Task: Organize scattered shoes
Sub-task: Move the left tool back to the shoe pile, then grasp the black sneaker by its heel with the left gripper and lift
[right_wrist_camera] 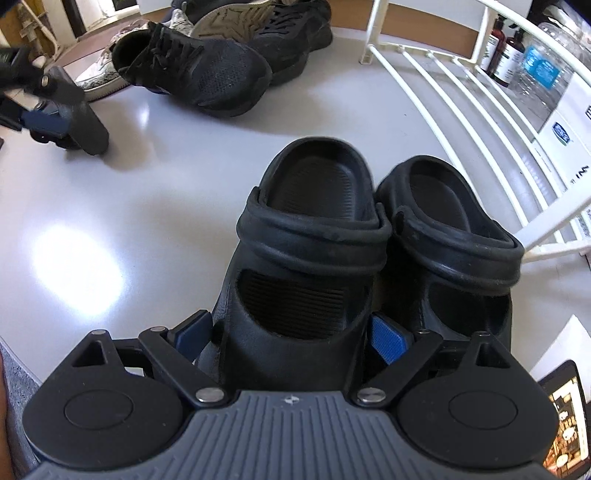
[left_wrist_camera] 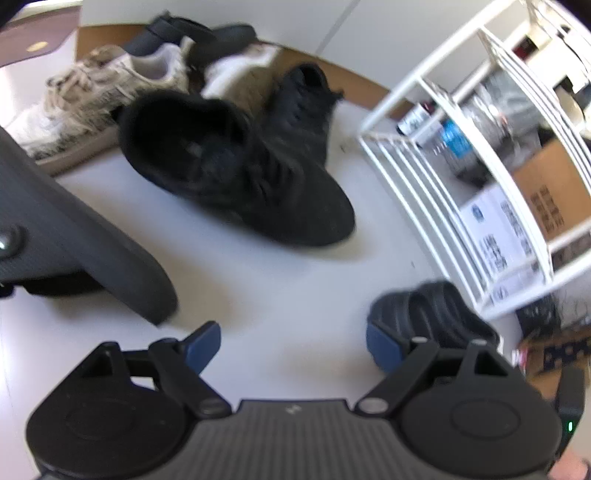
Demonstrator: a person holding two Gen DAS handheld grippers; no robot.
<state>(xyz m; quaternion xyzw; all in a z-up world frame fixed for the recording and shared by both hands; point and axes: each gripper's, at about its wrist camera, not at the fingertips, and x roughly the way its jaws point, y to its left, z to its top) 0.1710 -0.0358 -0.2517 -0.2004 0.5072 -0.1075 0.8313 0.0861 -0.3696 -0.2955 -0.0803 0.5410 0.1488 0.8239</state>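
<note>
Right tool [right_wrist_camera: 291,338] pinching one of two black clogs [right_wrist_camera: 310,258]; left tool [left_wrist_camera: 293,349] spread, empty.

Black clogs [right_wrist_camera: 306,236]: two
Black sneakers [right_wrist_camera: 199,70]: two
Pale sneakers [left_wrist_camera: 92,96]: one
Tools [right_wrist_camera: 291,339]: two
White racks [right_wrist_camera: 461,92]: one

Pale floor [right_wrist_camera: 155,155], black clogs [right_wrist_camera: 373,236], sneaker heap [right_wrist_camera: 221,55], white rack [right_wrist_camera: 461,110]

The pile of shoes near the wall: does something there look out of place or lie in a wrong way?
Yes. In the pile, one shoe lies overturned, its tan tread facing up, resting on the black sneakers. The shoes overlap in no pairs. By contrast, the two black clogs stand neatly side by side beside the white rack.
</note>
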